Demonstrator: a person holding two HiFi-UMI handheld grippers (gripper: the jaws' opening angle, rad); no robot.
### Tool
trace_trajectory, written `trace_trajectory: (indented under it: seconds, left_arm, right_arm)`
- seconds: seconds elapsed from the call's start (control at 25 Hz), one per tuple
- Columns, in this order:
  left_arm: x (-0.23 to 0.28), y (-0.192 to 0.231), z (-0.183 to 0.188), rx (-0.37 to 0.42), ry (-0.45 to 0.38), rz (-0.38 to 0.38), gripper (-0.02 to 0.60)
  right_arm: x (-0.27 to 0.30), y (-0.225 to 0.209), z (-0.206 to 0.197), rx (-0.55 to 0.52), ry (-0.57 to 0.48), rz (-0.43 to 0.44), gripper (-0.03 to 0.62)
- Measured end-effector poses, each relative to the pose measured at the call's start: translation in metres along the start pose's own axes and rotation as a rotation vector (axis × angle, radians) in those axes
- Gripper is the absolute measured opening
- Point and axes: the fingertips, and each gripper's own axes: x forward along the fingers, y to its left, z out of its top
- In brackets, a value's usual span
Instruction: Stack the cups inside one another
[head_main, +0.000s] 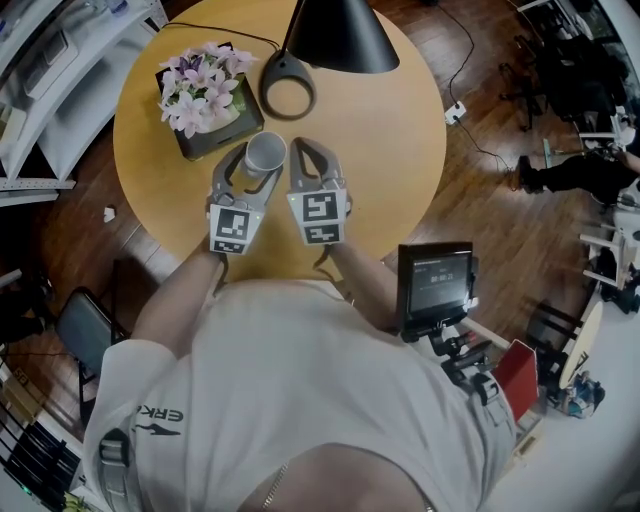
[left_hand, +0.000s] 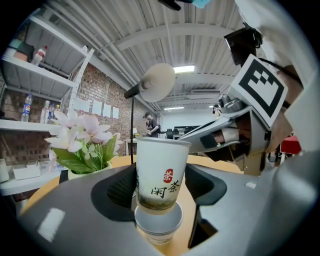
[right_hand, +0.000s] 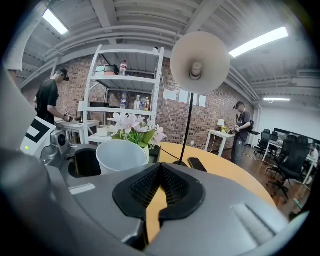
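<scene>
White paper cup (left_hand: 161, 170) with a red seal and dark characters – upright in my left gripper (head_main: 252, 170), jaws closed on its sides about halfway up, pads pressing the wall. Directly under it a second cup (left_hand: 159, 225) stands mouth up on the table (head_main: 390, 130); the held cup's base sits right at that open mouth, centred over it, though I cannot tell whether the two touch. My right gripper (head_main: 312, 152) is just beside the left one, on its right, jaws brought fully together with nothing between them; only a sliver of tabletop shows below the pads. From its view the held cup's open rim is to the left, at about the level of the jaws. Table is round, light wood. Past the cups, to the left, a dark box of pale pink flowers (head_main: 203, 85) with green leaves; to its right the ring-shaped lamp base (head_main: 288, 85), and over that the black lamp shade (head_main: 335, 35) – cable trailing back across the wood. Further off: white shelving (right_hand: 120, 100) against a brick wall, bottles on it.
</scene>
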Motion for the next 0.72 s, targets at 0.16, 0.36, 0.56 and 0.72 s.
trace_trajectory:
  seconds: [0.16,0.36,0.56,0.72]
  left_arm:
    - [0.002,0.000,-0.007,-0.003,0.008,-0.002,0.308]
    - [0.006,0.003,-0.018,-0.010,0.021,-0.008,0.308]
    - [0.009,0.005,-0.025,-0.014,0.025,-0.008,0.305]
    - [0.009,0.005,-0.026,-0.012,0.020,-0.010,0.304]
  right_arm:
    - [0.004,0.001,-0.006,-0.004,0.018,0.003,0.014]
    - [0.011,0.001,-0.015,-0.008,0.041,0.004,0.014]
    - [0.015,-0.001,-0.021,-0.005,0.056,-0.002,0.014]
    - [0.017,-0.003,-0.026,-0.006,0.068,-0.007,0.014]
